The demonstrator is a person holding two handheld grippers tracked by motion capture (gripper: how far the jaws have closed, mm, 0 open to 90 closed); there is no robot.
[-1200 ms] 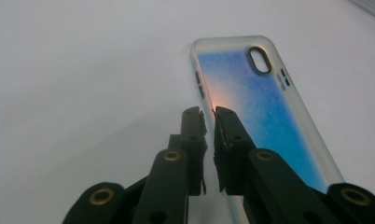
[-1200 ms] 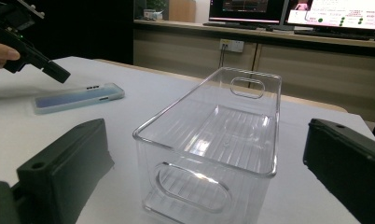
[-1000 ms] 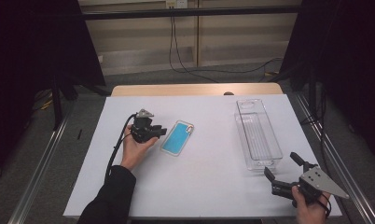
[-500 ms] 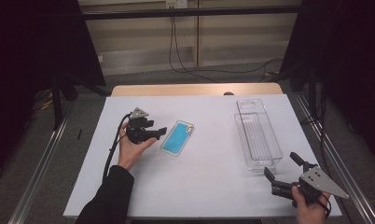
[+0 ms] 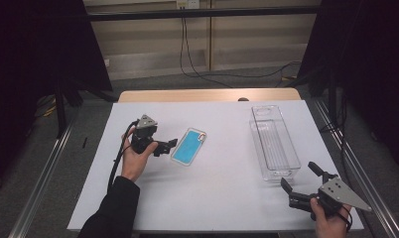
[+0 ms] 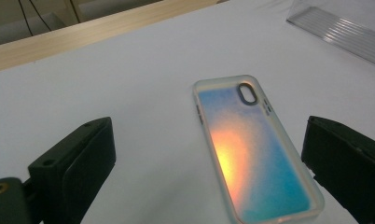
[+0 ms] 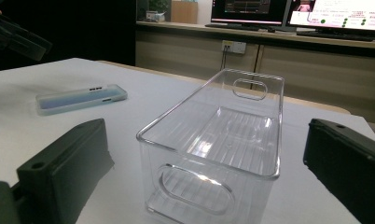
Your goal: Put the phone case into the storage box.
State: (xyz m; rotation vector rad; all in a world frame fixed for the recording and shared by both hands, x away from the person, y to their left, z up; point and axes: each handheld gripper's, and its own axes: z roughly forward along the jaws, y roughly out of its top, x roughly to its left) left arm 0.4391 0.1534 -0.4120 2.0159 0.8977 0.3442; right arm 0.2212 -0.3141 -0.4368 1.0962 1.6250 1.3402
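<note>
We see left gripper (image 5: 166, 147) jaws wide beside the blue phone case (image 5: 189, 146), right gripper (image 5: 298, 184) wide near clear bin (image 5: 274, 143).

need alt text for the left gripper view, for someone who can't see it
A translucent blue phone case with frosted edges lies flat on a white table, between the two wide-open black jaws of the left claw. The jaws are not touching it. A clear ribbed plastic bin sits at the top right.

Black left gripper (image 5: 166, 146) with grey triangular plate and trailing black cable; black long sleeve (image 5: 113, 208).
</note>
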